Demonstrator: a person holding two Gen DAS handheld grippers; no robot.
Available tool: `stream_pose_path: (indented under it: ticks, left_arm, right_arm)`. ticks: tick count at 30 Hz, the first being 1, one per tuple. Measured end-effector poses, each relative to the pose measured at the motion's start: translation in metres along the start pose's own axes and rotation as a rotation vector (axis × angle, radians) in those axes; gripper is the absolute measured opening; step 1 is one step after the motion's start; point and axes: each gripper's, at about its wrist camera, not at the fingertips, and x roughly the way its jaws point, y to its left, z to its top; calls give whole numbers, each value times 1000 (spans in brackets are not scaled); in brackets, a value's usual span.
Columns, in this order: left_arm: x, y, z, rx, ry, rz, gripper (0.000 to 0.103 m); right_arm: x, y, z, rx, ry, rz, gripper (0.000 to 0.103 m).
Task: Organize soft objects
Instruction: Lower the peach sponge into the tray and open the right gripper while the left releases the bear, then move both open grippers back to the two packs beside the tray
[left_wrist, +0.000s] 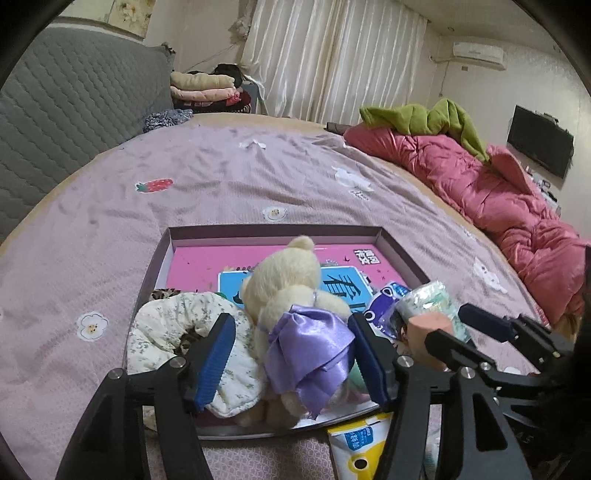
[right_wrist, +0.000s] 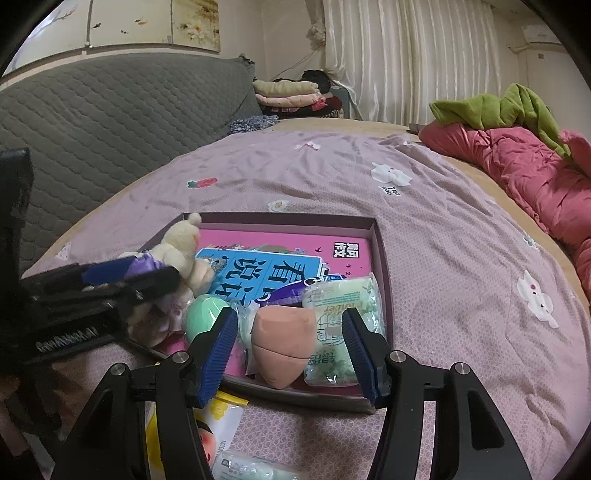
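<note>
A shallow purple box lies on the bed. In it sit a cream teddy bear in a purple satin dress, a floral cloth, a peach sponge, a green sponge and tissue packs. My left gripper is open, its fingers on either side of the bear's dress. My right gripper is open, its fingers either side of the peach sponge and a tissue pack.
A pink book lines the box floor. A yellow and white packet lies on the bed in front of the box. A pink quilt with a green blanket lies at right. A grey headboard is at left.
</note>
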Motion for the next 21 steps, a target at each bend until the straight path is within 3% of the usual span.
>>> stream_pose_path:
  ticks: [11,17,21]
  left_arm:
    - [-21,-2,-6,37,-5,-23,63]
    - [-26,9,-17,15,68,-40,63]
    - [-14,11,-23,23,114,-7,63]
  right_arm:
    - [-4,-5,3,20,-16,0,60]
    - [-5,-9,4,30,-18,-4,60]
    - [-6,-12,4,38,-24,-6,60]
